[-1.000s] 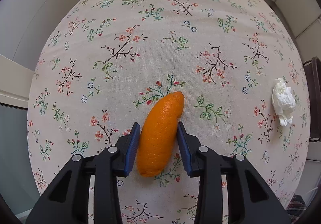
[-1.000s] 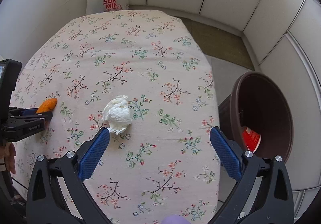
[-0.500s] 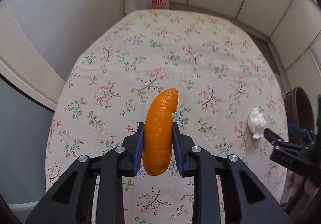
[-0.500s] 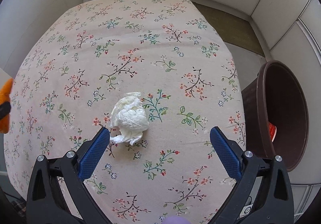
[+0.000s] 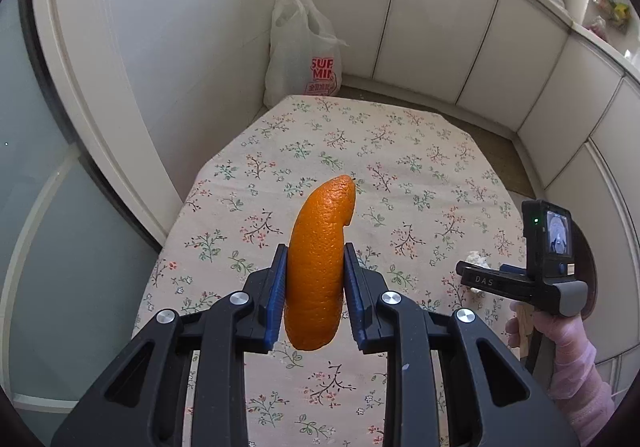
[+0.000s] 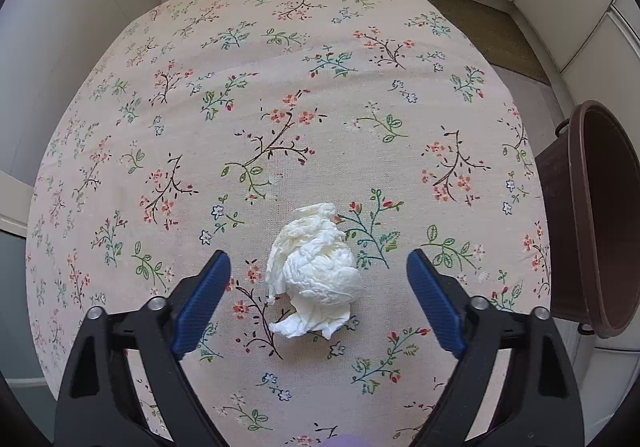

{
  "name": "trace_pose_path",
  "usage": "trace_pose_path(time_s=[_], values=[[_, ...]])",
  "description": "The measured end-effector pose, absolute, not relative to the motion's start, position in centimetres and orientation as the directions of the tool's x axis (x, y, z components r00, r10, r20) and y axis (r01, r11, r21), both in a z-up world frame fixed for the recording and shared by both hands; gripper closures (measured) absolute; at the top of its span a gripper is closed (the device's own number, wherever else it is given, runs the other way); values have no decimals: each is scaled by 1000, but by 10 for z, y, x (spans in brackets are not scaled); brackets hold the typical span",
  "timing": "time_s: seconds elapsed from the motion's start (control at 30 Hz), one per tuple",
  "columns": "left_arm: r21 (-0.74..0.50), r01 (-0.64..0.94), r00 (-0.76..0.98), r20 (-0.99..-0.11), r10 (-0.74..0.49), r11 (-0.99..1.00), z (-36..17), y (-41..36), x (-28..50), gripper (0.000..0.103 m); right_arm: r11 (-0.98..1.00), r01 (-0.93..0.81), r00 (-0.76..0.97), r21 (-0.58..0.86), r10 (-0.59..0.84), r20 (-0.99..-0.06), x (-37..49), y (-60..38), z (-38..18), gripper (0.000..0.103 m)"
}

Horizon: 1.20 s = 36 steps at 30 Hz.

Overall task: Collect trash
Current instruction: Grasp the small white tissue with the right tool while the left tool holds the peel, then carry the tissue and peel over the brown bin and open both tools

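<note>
The left claw (image 5: 315, 289) is pinching a long orange peel (image 5: 318, 267); the right claw (image 6: 318, 301) is closing around a crumpled white tissue (image 6: 314, 275), not touching it.

Bright, even daylight from the upper right, soft faint shadows, sharp centres, heavy fisheye bending and dark vignetted corners at edges.

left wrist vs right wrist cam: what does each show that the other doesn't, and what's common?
Left wrist only: the orange peel clamped in the left gripper, and a gloved hand holding the right gripper.
Right wrist only: the right gripper closing around the crumpled tissue without touching it, and the brown bin in full.
Both: floral tablecloth, white plastic bag.
</note>
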<state>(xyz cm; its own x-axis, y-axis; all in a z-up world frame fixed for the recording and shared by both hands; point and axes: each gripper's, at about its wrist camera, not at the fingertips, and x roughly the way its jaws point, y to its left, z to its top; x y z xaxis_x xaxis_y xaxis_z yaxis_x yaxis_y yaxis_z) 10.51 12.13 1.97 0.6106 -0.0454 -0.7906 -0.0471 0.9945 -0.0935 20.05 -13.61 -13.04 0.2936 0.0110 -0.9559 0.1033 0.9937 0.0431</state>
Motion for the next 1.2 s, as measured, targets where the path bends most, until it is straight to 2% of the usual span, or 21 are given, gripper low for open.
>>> trace_pose_path(time_s=[0.1,0.4,0.63,0.83,1.2], values=[[-92,-55,607,-794,-40,994,19,128,104,76,994,103,279,46,16,-960,203,-133,-136,48],[-79,-48,590,-807,-36,996,10,128,105,76,994,105,292,36,3,-956,206,-130,-142,55],[-80,-55,578,-815,-34,995,4,129,106,76,991,108,312,82,45,-949,207,-132,-142,74],[-83,-51,578,-815,-39,995,5,128,107,76,987,110,332,115,72,-941,203,-136,-139,77],[-92,-56,578,-815,-43,994,3,127,110,76,988,76,458,138,89,-885,195,-137,-92,77]])
